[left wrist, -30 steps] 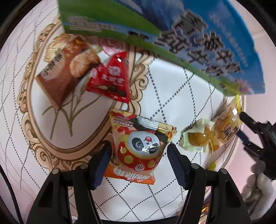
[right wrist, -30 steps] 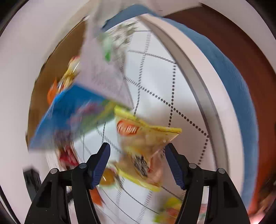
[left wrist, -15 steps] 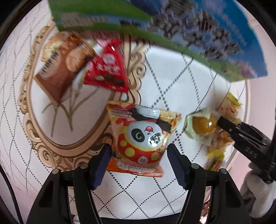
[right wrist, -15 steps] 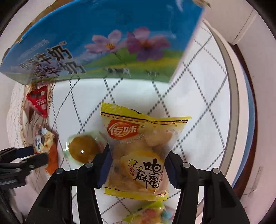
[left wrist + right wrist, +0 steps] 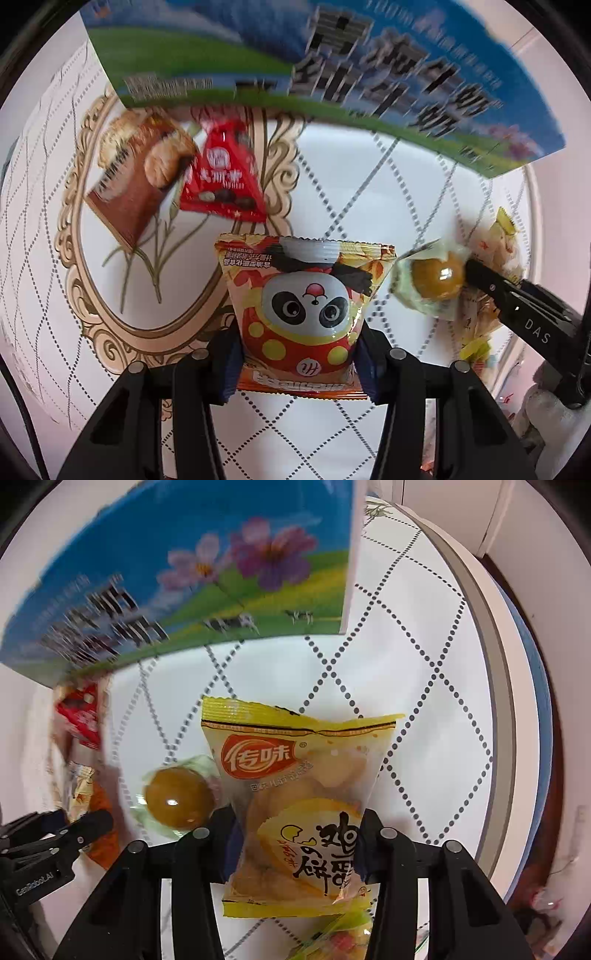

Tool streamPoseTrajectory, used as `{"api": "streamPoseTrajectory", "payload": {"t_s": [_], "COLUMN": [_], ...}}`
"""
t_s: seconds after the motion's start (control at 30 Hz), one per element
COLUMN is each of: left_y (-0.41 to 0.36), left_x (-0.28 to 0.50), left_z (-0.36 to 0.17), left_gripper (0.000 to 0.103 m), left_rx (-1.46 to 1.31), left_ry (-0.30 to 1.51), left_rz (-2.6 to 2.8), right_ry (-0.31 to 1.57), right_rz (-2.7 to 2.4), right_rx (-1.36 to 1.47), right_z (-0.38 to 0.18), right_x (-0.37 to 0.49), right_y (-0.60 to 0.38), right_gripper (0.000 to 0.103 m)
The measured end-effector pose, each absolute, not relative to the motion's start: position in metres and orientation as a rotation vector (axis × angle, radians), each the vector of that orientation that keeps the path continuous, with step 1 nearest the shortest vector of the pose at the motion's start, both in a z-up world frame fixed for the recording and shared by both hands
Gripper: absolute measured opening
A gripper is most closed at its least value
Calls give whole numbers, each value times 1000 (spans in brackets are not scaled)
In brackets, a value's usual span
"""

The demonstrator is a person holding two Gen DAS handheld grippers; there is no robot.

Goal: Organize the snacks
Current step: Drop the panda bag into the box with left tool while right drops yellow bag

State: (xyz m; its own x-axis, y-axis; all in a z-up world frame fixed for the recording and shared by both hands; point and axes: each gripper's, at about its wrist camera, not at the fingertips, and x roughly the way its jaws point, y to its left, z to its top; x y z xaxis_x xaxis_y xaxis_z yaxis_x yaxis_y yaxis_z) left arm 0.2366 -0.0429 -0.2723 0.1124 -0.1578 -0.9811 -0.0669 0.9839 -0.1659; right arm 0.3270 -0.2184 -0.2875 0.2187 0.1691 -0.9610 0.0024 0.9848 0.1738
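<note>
My left gripper (image 5: 297,363) is shut on an orange panda snack packet (image 5: 304,310), its pads pressing both sides. My right gripper (image 5: 297,849) is shut on a yellow egg-biscuit packet (image 5: 299,812). A round brown sweet in a clear green wrapper (image 5: 436,278) lies between the two packets; it also shows in the right wrist view (image 5: 179,801). A red triangular packet (image 5: 223,177) and a brown biscuit packet (image 5: 135,177) lie further back. A blue and green milk carton box (image 5: 332,74) stands behind them, also seen in the right wrist view (image 5: 184,590).
All lies on a white round table with a dotted diamond pattern (image 5: 424,686) and a gold ornamental frame print (image 5: 85,258). The table's grey rim (image 5: 495,664) curves at the right. Another colourful wrapped snack (image 5: 343,934) lies under my right gripper.
Both grippers have closed in on their packets: the left on the panda packet, the right on the yellow packet. The right gripper swung from a blurred side view to face the box.
</note>
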Motion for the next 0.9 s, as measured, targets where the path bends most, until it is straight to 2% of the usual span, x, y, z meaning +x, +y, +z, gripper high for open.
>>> {"api": "streamPoseTrajectory", "payload": {"t_s": [0.13, 0.33, 0.53, 0.67, 0.9], "left_y": [-43, -44, -28, -4, 21], "left_x": [240, 255, 302, 348, 414], "left_z": [-245, -177, -131, -119, -136], "left_gripper": [48, 48, 48, 48, 48], "left_rx": [-203, -219, -167, -101, -58], "left_ry": [1419, 1330, 1285, 1304, 1393], "left_rz": [-93, -166, -174, -110, -32], "right_ry": [1317, 1245, 1157, 1134, 1164], "right_rz": [152, 267, 398, 418, 405], "right_rx": [189, 257, 334, 354, 371], "right_z": [-259, -190, -121, -116, -126], "right_x": [316, 307, 352, 390, 451], "right_y": [-214, -206, -176, -143, -112], "right_gripper": [49, 49, 49, 49, 49]}}
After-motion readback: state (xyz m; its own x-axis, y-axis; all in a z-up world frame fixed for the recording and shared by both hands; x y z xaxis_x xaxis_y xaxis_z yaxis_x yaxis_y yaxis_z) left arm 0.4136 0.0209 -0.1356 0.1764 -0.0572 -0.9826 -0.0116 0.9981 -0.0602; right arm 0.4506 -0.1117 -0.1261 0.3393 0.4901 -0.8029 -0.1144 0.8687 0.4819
